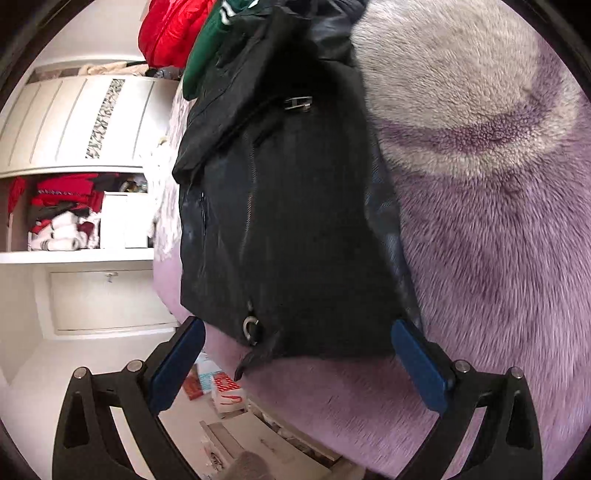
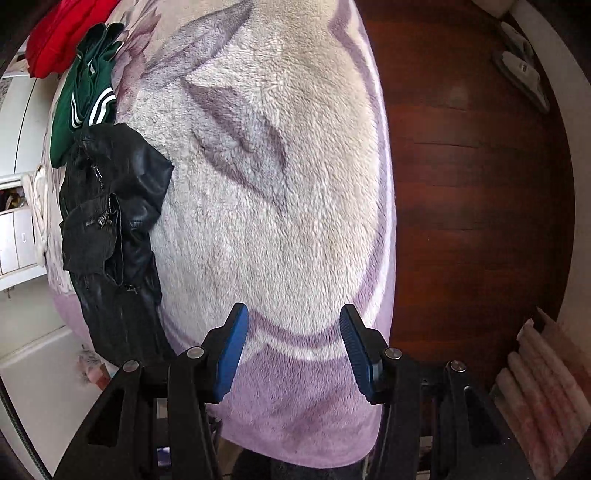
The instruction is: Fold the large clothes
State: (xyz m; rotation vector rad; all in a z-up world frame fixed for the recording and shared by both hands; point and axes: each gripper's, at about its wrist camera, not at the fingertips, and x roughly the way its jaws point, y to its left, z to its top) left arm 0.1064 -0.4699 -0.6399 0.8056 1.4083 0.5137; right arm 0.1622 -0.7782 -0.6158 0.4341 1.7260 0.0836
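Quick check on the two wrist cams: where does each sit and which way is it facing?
Left wrist: on the left gripper, looking along its open fingers at the black jacket on the fuzzy purple blanket, a white shelf unit behind; only the fingers show.
Right wrist: on the right gripper, angled steeply down at the blanket and wood floor; open, empty fingers only.
Shared: black jacket, green garment, red garment, blanket.
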